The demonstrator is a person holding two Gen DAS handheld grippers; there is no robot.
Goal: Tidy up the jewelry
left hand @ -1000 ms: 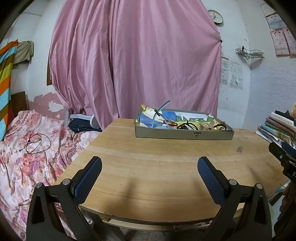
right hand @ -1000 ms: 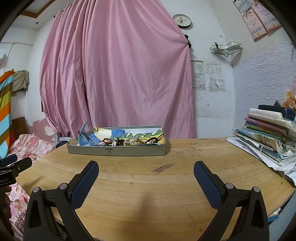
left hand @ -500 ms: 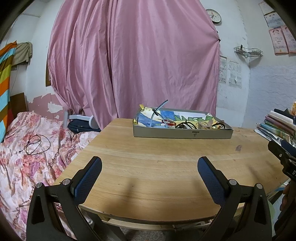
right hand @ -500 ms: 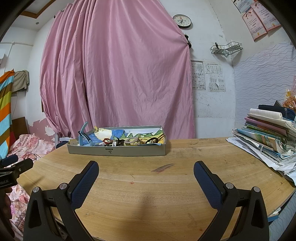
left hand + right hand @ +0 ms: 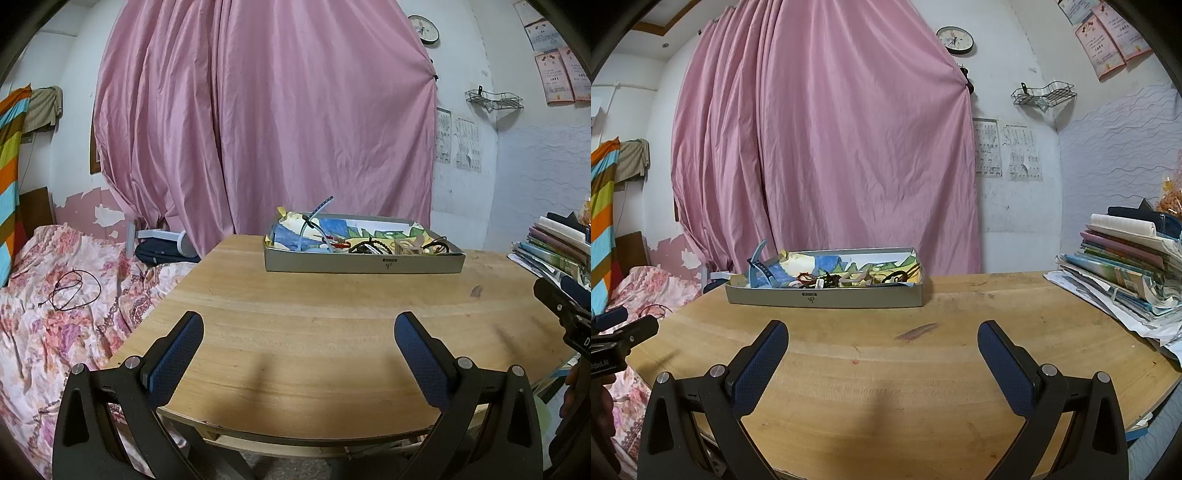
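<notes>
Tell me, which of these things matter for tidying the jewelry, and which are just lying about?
For the job:
- grey tray on the wooden table
- bracelets and blue watch strap inside it
- left gripper, right gripper, both open, empty

Lying about:
- stack of books
- pink curtain
- wall clock
- floral bedding

Pink curtain (image 5: 295, 122), wall clock (image 5: 955, 40), book stack (image 5: 1126, 269), floral bedding (image 5: 55, 295).

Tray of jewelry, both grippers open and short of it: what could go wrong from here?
1. The bracelets lie tangled in the tray; pulling one may drag its neighbours out.
2. The blue strap sticks up over the rim, so a finger could snag it.
3. The book stack crowds the right gripper; a wide swing might topple it.
</notes>
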